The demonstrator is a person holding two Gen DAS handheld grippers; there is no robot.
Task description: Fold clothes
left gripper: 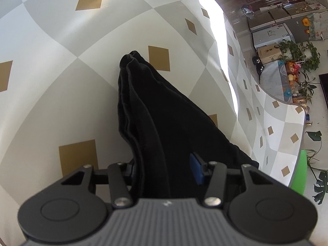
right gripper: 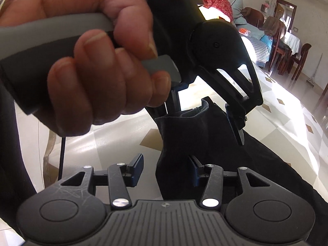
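A black garment (left gripper: 164, 110) lies bunched in folds on a table covered with a grey, white and gold diamond-patterned cloth (left gripper: 61, 65). My left gripper (left gripper: 164, 168) has its jaws wide apart, with the garment draped between the blue pads (left gripper: 195, 168). In the right wrist view the garment (right gripper: 184, 135) rises between the jaws of my right gripper (right gripper: 166, 170), which stand apart. A hand (right gripper: 98, 61) holds the other gripper (right gripper: 231, 106) just above the cloth's top edge.
The table's curved edge (left gripper: 295, 143) runs down the right. Beyond it are boxes, potted plants (left gripper: 299, 55) and fruit. In the right wrist view a bed (right gripper: 254, 41) and wooden chairs (right gripper: 297, 61) stand in the room behind.
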